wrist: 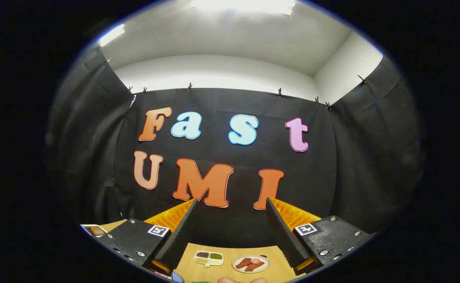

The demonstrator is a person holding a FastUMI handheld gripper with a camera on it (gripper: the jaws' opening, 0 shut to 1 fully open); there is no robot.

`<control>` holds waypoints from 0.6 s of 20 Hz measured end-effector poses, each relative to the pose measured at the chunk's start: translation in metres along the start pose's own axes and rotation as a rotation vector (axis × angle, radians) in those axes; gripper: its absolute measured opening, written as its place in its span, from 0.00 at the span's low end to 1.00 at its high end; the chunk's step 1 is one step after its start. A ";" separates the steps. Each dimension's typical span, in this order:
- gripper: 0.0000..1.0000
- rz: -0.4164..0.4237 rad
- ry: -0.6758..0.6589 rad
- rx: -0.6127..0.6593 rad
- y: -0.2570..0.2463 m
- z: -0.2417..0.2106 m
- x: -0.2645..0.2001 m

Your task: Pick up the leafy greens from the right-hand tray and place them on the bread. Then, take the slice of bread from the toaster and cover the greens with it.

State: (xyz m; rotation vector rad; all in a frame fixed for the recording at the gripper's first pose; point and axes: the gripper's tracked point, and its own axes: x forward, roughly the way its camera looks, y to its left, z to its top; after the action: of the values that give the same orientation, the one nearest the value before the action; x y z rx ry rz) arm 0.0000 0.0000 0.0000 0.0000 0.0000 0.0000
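Greens barely in sight, tongs wide and empty.

A sliver of leafy greens (201, 281) lies on the bench (226, 253) below your tongs (230, 230), nearer than the divided dish (208, 258) and meat plate (251, 263). Tongs aim at the wall; descend like this and you likely overshoot, striking the dishes. I cannot tell where the bread sits.

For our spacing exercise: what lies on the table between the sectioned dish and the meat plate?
Bare tabletop separates dish from plate, seen between the open gripper jaws.
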 end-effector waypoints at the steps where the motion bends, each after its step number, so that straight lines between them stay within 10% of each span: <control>1: 1.00 -0.002 -0.004 -0.004 -0.001 0.003 -0.001; 12: 1.00 0.011 -0.002 -0.012 0.012 0.006 0.002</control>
State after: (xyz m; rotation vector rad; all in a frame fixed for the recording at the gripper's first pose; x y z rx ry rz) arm 0.0020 0.0125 0.0062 -0.0125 -0.0017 0.0111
